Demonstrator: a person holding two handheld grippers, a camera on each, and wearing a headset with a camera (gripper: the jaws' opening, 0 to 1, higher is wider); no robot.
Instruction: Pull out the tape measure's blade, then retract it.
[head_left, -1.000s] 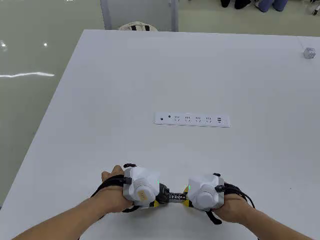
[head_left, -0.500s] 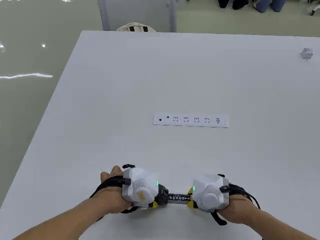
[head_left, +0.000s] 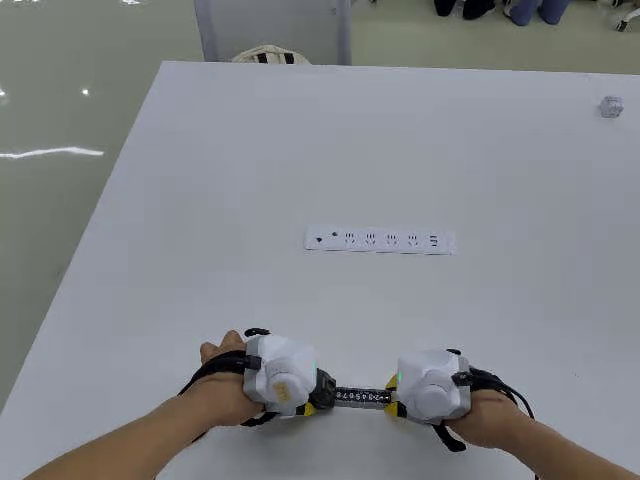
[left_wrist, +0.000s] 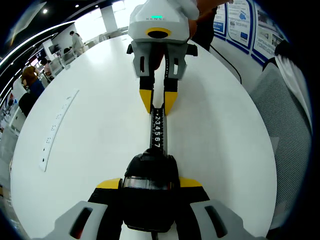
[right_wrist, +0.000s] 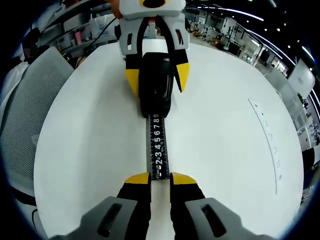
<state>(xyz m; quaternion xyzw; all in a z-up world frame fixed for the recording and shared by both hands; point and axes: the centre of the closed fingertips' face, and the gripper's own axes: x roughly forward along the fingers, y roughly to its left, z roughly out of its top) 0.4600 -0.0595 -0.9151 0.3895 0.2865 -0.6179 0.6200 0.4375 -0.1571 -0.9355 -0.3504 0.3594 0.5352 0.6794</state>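
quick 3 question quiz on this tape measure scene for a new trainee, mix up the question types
1. Multiple choice: what does the left gripper clamp? A) the tape measure's black case B) a screwdriver C) nothing
2. True or false: the blade sits fully retracted inside the black case.
3. Short answer: what long white thing lies on the table beyond both grippers?

Key
1. A
2. False: a length of blade with printed numbers spans from the black case to the right gripper, which pinches its end.
3. The power strip.
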